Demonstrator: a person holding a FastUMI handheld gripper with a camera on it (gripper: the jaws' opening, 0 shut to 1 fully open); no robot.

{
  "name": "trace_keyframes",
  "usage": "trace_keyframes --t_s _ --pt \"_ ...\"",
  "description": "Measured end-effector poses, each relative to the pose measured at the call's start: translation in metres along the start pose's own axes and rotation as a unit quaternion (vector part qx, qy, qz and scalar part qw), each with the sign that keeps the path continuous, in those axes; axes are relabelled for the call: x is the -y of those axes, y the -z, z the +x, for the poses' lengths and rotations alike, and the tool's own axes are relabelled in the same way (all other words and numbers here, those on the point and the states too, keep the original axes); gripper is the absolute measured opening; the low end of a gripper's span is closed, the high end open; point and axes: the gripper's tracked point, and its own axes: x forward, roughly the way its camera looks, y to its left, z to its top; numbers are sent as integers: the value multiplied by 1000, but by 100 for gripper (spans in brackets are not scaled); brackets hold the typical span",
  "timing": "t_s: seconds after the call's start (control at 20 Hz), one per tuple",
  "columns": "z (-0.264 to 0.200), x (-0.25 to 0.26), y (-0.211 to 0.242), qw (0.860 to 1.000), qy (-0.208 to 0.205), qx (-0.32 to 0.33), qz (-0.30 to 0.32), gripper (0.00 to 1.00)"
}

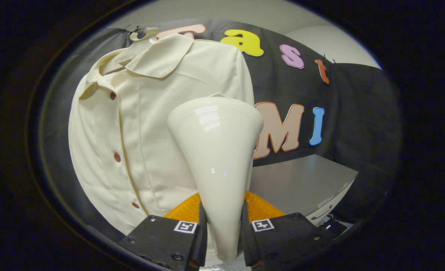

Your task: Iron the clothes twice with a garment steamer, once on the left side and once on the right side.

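One shirt [158, 124] hangs from a hanger [143, 34] on the booth wall, three buttons down its placket. One garment steamer [216, 158] is pinched at its narrow handle between both fingers of the gripper [222, 237], its wide head raised before the shirt's right panel, seemingly touching or just short. Judged mid-pass; next, a steady stroke along the cloth.

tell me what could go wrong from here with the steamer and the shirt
The gripper jaws pinch only the narrow, glossy end of the garment steamer, so it might slip or twist. The wide head sits over one side of the shirt near the buttons; it could snag the placket or swing the shirt on its hanger.
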Motion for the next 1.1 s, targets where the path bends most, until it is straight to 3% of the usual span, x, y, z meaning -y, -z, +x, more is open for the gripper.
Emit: trace_keyframes --t_s 0.35,1.1 --pt "4 7 59 999 12 -25 -17 39" --pt "-1 1 227 987 21 -156 -43 39"
